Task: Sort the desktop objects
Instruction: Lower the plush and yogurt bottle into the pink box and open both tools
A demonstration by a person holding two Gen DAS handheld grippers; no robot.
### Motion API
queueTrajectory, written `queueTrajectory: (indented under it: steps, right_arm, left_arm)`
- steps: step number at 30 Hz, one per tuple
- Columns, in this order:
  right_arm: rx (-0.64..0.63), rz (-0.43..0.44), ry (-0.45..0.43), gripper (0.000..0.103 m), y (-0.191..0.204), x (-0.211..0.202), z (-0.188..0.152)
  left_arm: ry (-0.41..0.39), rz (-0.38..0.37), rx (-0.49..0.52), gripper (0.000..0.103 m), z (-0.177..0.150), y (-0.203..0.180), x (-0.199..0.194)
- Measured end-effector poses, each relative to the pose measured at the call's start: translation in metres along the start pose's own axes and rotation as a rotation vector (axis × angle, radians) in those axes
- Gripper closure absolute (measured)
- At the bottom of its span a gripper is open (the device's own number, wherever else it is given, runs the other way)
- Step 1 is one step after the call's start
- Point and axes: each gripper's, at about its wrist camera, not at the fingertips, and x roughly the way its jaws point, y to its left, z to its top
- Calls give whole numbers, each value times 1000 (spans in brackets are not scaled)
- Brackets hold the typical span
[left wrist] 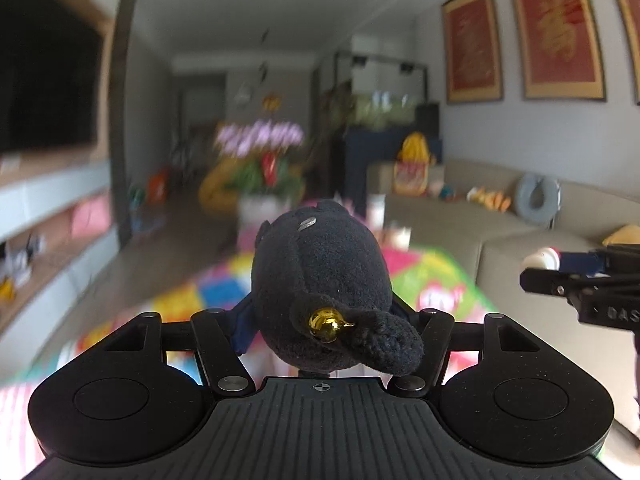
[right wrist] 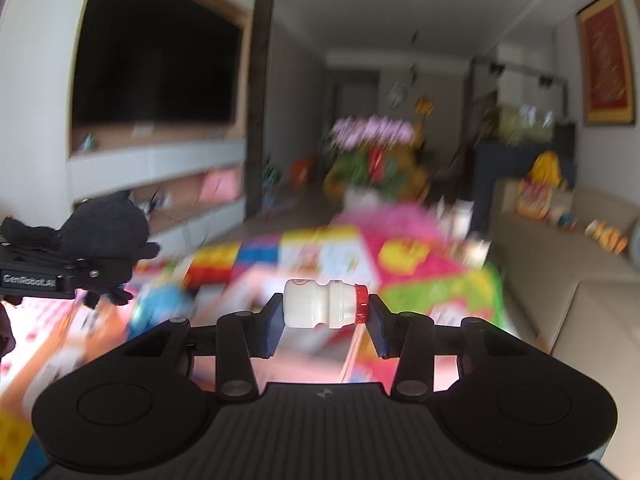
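Observation:
My left gripper (left wrist: 322,312) is shut on a black plush toy (left wrist: 324,276) with a gold bell; the toy hides its fingertips and is held up in the air. It shows at the left of the right wrist view (right wrist: 102,232). My right gripper (right wrist: 322,312) is shut on a small white drink bottle (right wrist: 320,304) with a red cap, held sideways between the blue pads, above the table. The right gripper with the bottle (left wrist: 542,259) shows at the right edge of the left wrist view.
A table with a bright multicoloured cloth (right wrist: 420,264) lies below and ahead, blurred. A blue round object (right wrist: 160,308) lies on it at the left. A flower pot (right wrist: 372,160) stands at the far end. A beige sofa (left wrist: 520,240) runs along the right.

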Motion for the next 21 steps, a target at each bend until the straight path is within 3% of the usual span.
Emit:
queueTrajectory:
  steps: [2,3,8,11,15,19,21]
  right_arm:
    - [15,-14,-29,60,-8,13,16]
    - [26,-18,-34,60,-12,21,23]
    - [81,-25,7,60,-33,60,39]
    - [81,-18,44,60,-37,85,40]
    - [126,34,103,60,-29,125,46]
    - [126,80,181,59,-11,162,47]
    - [97,52,211,38,0,175,44]
  left_arm:
    - [-28,-12,-19,9,15,-1,27]
    - [-26,-26,-38,6,19,1,38]
    - [-14,1,-76,3,-3,17,41]
    - [51,64,-37,3,-33,21,34]
    - [143,84,-19,3,-68,29,30]
    - [180,84,-53,1,-94,37,16]
    - [201,84,-76,0,-107,44,7]
